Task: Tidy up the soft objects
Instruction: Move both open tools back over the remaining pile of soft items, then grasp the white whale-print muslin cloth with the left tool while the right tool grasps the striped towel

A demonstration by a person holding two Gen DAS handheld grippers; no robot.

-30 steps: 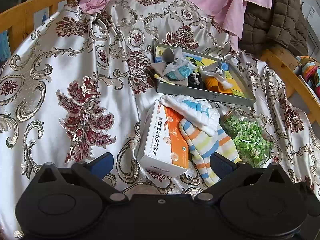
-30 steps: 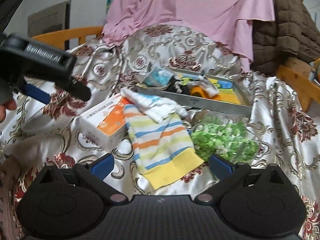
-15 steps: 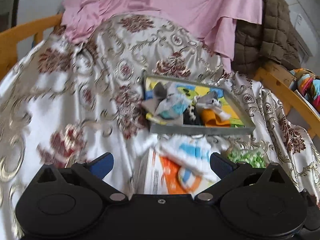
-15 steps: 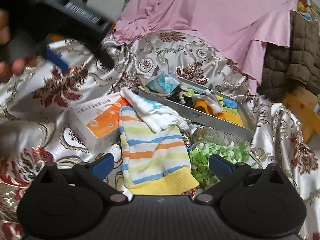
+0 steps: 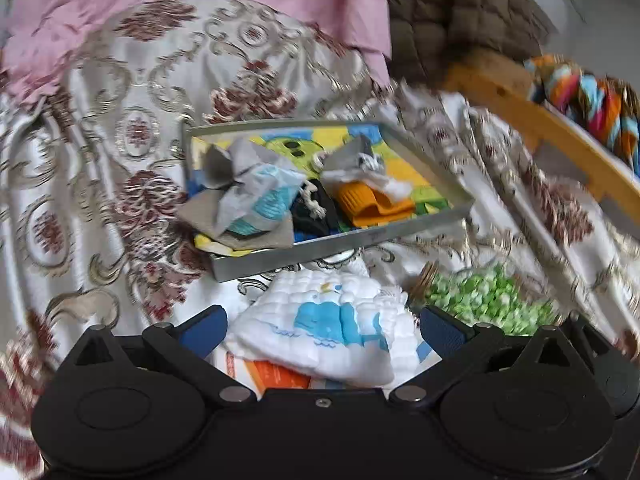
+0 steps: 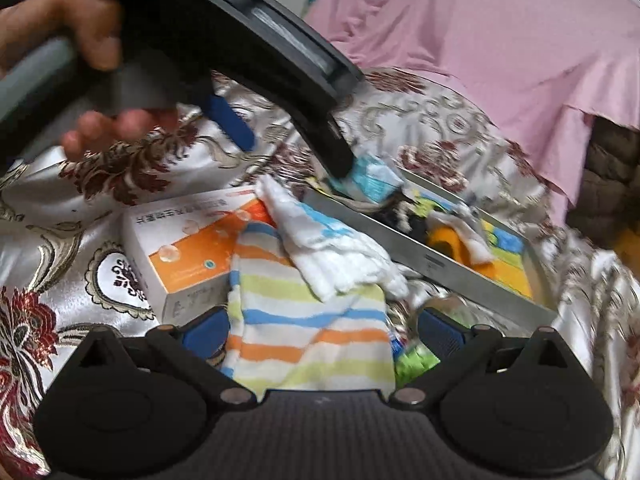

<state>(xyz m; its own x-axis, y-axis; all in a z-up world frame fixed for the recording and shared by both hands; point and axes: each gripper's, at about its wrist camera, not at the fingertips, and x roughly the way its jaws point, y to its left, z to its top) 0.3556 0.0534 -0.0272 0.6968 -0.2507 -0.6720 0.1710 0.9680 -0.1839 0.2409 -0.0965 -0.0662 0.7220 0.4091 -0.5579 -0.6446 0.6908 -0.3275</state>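
Both claws stand apart and empty: the left claw (image 5: pixel 322 326) straddles the white cloth (image 5: pixel 320 330), the right claw (image 6: pixel 322 330) the striped sock (image 6: pixel 306 316). The cloth overlaps the sock and the medicine box (image 6: pixel 192 240), near the tray (image 5: pixel 340 242). A careless pinch could drag both fabrics together, snag the satin cover (image 5: pixel 100 160), or nudge the jar of green pieces (image 5: pixel 492 300) at right.

We see a home interior, probably a living room or bedroom. A satin floral cover (image 5: pixel 120 152) drapes a piece of furniture with a wooden frame (image 5: pixel 560 136); pink cloth (image 6: pixel 500 28) and a brown quilted garment (image 5: pixel 460 12) hang over its back. Household oddments confirm the domestic setting: a tray (image 5: pixel 340 240) of small textiles, a medicine box (image 6: pixel 188 252), and a striped sock (image 6: pixel 304 332).
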